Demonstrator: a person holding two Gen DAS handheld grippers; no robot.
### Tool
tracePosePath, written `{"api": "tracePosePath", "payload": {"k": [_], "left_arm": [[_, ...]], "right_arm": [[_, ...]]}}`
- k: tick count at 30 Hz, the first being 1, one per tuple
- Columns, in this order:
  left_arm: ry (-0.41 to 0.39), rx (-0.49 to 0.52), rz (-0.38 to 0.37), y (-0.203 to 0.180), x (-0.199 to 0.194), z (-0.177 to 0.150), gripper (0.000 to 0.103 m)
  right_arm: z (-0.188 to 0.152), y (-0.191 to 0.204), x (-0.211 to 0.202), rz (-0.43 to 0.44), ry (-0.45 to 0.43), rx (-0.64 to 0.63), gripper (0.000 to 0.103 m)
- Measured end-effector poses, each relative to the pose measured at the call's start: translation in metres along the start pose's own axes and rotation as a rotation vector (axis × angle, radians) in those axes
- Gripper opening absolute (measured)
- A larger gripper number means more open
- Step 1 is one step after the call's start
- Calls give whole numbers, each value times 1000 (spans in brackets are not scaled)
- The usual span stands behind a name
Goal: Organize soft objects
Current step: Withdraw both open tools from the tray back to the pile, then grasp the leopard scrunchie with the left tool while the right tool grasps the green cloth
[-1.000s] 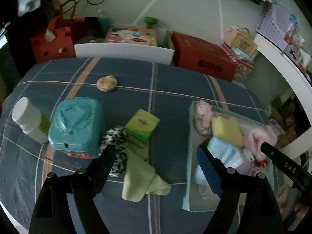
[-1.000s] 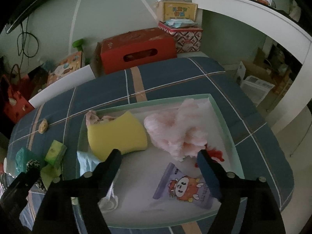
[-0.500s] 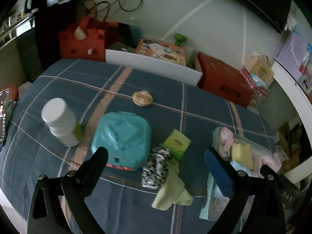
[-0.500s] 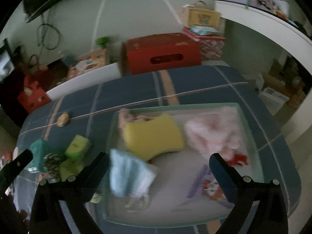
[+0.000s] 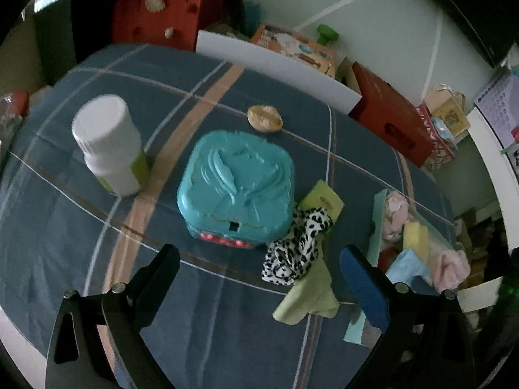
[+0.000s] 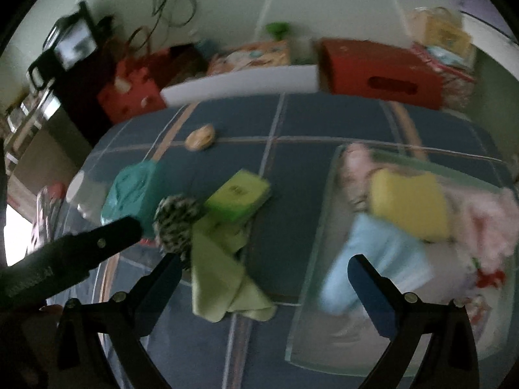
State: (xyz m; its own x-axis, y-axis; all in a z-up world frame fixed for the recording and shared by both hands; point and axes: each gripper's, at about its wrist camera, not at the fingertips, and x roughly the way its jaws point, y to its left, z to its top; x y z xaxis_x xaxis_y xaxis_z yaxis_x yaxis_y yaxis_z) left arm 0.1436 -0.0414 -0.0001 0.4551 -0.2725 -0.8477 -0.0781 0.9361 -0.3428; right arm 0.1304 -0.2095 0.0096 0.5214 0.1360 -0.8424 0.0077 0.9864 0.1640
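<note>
A leopard-print cloth (image 5: pixel 295 246) and a pale green cloth (image 5: pixel 308 295) lie loose on the blue plaid cover, beside a teal box (image 5: pixel 236 191). My left gripper (image 5: pixel 259 259) hovers open above them, with nothing between its fingers. To the right, a pale green tray (image 5: pixel 376 227) holds a yellow sponge (image 5: pixel 415 236), a light blue cloth (image 5: pixel 405 265) and pink fluffy cloths (image 5: pixel 451 269). In the blurred right wrist view, my right gripper (image 6: pixel 264 265) is open and empty between the green cloth (image 6: pixel 223 278) and the tray (image 6: pixel 324 220), near the light blue cloth (image 6: pixel 373 259).
A white bottle (image 5: pixel 110 146), a round tan object (image 5: pixel 264 118) and a small green box (image 5: pixel 321 201) stand around the teal box. Red boxes (image 5: pixel 389 116) and a white board (image 5: pixel 275 68) line the far edge. One left finger (image 6: pixel 81 249) crosses the right wrist view.
Both grippers have swung left, away from the tray and toward the loose cloths, and their jaws stand wider. The light blue cloth now lies in the tray's near left corner.
</note>
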Motion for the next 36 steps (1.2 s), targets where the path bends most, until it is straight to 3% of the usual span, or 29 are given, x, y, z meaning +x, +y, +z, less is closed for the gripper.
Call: {"api": "tracePosePath", "payload": {"k": [8,10,15,25,32,36], "left_arm": [[52,-13,-52,1,18,1,97],[70,-19,-61,2,24,1,85],[131,-46,-94,5,42,-1,71],[150,-52,-128,2,52,-3,34],[136,-57,-157,2,50,-3,17],[105,-42,-174,-3,41,-1,14]], "right_arm": [[-11,16,30,35,72,-56,96],[-13,21,34,49,80,-70,93],[-18,27,49,67,110,-96,85],[-23,21,66,81,144,-66,47],[-19,21,62,108,123,-64,14],[-15,21,51,108,89,-69,10]]}}
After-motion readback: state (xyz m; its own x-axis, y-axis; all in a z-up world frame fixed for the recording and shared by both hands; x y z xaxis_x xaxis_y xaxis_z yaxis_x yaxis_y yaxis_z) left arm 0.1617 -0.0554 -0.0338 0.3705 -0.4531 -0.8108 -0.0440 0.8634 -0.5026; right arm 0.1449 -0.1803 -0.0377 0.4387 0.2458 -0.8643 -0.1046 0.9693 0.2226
